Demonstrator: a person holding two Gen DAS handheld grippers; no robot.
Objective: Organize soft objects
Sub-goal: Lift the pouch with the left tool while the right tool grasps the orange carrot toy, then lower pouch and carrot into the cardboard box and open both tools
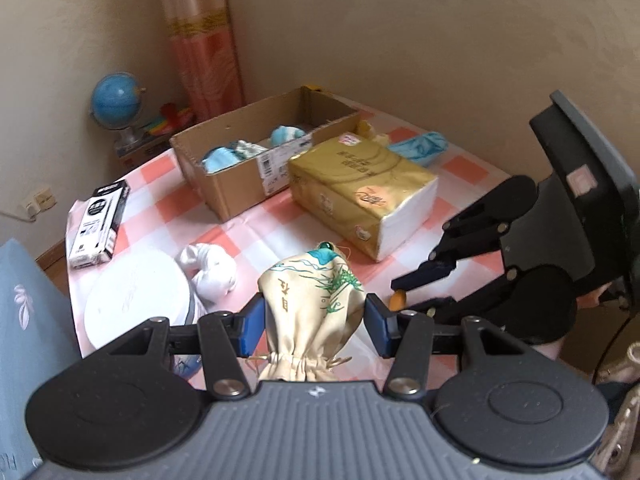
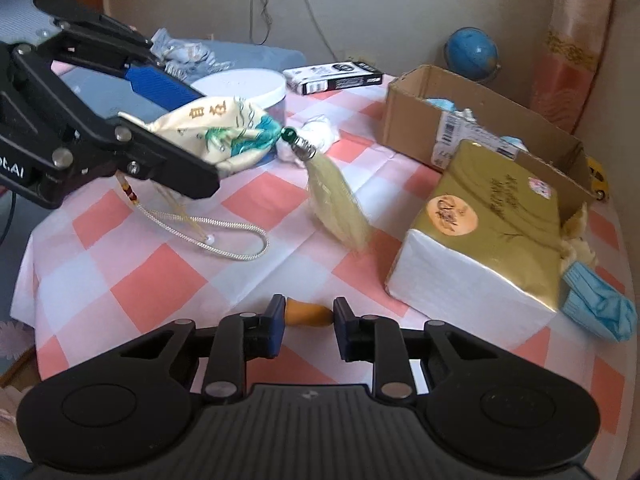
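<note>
Left wrist view, left gripper (image 1: 315, 322) squeezing one cream cloth drawstring pouch (image 1: 311, 300) held above the pink checked tablecloth (image 1: 248, 224), right gripper (image 2: 307, 328) pinching one small orange soft thing (image 2: 308, 315), one brown cardboard box (image 1: 240, 176) and one gold tissue pack (image 1: 360, 192) beyond.

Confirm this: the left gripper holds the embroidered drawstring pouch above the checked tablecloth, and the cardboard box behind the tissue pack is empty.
Not empty. The left wrist view shows blue and white soft items lying inside the cardboard box. The rest holds: the left gripper grips the embroidered drawstring pouch above the checked tablecloth, behind the tissue pack.
</note>
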